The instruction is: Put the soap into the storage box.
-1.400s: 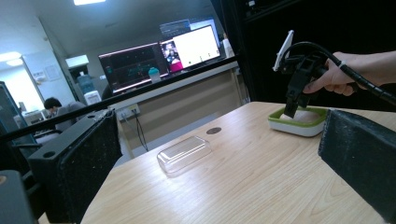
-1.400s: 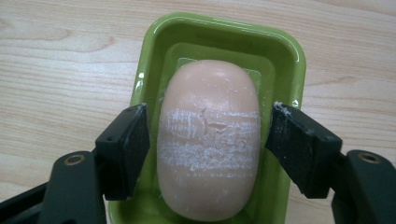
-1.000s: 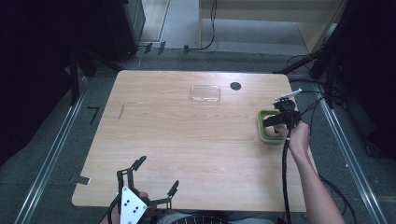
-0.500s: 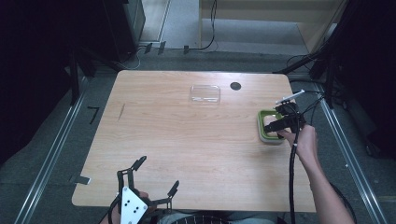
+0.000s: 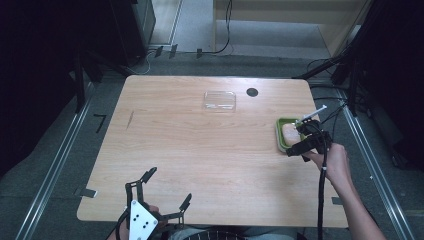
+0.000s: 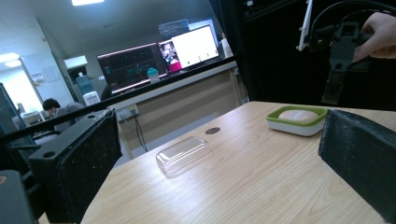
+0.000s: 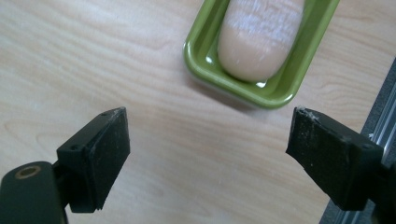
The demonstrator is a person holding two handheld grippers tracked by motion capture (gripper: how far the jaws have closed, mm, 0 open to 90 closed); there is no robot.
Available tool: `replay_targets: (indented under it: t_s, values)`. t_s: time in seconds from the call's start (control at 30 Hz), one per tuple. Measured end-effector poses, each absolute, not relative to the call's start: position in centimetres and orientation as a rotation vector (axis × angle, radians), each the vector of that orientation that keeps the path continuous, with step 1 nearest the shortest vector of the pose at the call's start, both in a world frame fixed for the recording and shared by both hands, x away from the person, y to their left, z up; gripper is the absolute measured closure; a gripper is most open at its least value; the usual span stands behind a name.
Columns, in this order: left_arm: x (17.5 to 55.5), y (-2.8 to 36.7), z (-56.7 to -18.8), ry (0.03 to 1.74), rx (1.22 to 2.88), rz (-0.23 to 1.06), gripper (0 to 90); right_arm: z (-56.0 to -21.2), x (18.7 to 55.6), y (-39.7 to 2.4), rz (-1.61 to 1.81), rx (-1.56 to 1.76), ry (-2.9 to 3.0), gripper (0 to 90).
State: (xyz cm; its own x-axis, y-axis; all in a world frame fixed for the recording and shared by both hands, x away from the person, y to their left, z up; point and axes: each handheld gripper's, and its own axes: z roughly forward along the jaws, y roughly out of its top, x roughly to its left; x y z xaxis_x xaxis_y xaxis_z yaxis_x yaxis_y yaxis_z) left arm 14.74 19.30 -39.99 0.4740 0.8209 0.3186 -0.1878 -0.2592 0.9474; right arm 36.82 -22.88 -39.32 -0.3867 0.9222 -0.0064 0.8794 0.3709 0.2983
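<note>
A green soap dish with a pale bar of soap in it sits near the table's right edge. My right gripper hovers just off the dish's near side, pointing down. Its jaws have just been opening and stand open with nothing between them. In the right gripper view the dish and soap lie beyond the jaws. My left gripper rests open at the table's near edge. From the left gripper view, the dish and the right gripper above it are at right.
A clear plastic lid lies at the table's far middle, with a round black hole in the tabletop beside it. The lid also lies straight ahead of the left jaws. A metal rail runs along the floor past the table's right edge.
My right gripper has drawn back from over the dish toward the near side, risen a little, and its jaws stand wider. The soap stays in the dish. The left gripper has not moved.
</note>
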Motion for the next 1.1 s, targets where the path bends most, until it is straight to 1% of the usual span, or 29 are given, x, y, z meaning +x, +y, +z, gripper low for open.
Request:
replay_targets:
  t_s: [0.4,1.1]
  values:
    - [14.7,19.2,-40.0,0.572,1.542,1.067,0.0,-40.3,33.8,-23.0,0.265,1.571,2.523,13.4]
    - [14.7,19.2,-40.0,0.570,1.544,1.067,0.0,-44.1,30.0,-23.2,0.098,1.515,2.647,13.5]
